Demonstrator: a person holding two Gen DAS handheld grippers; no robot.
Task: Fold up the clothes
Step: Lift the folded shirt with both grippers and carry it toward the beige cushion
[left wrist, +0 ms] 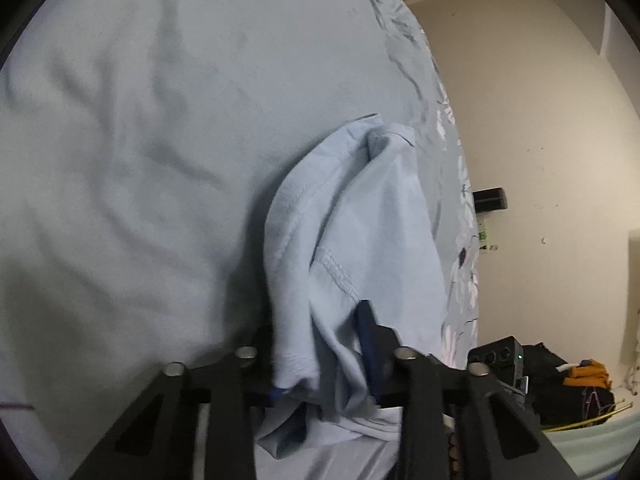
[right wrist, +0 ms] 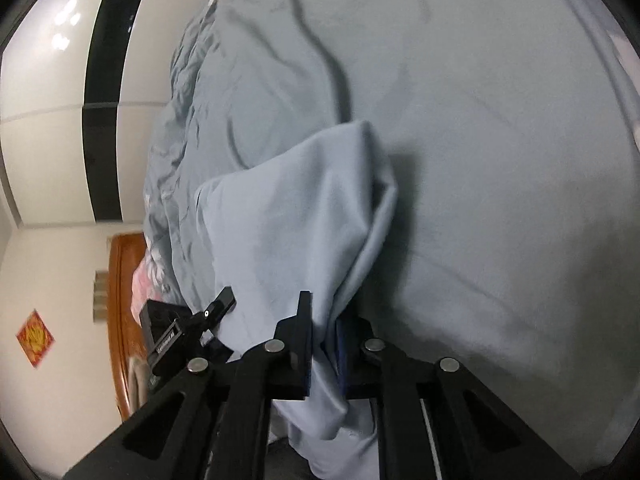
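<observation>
While a wide grey-blue bedsheet [left wrist: 140,140] fills most of both views, creased in long shallow folds, its flowered edge [left wrist: 464,240] falls away toward a pale wall [left wrist: 540,120]. Next in size, the light blue shirt [left wrist: 360,220] hangs bunched above the sheet, its stitched hem showing in the left wrist view and its plain face [right wrist: 288,220] draping down in the right wrist view, hiding the sheet behind it. The left gripper [left wrist: 320,364] is clenched on a gathered fold of the shirt, with cloth spilling over and partly covering its fingers. The right gripper [right wrist: 323,344] is likewise clamped on the shirt, a thin band of fabric pinched between its blue pads. Beside the bed in the right wrist view stand a white wardrobe with a black stripe [right wrist: 102,92], a brown wooden headboard [right wrist: 120,312] and a small red and gold wall sticker [right wrist: 35,337], its characters too blurred to read. In the left wrist view a black device with a green light [left wrist: 500,354] and an orange item [left wrist: 588,374] lie low at the right. The small white lettering on the left gripper [right wrist: 168,340] as seen from the right is illegible.
</observation>
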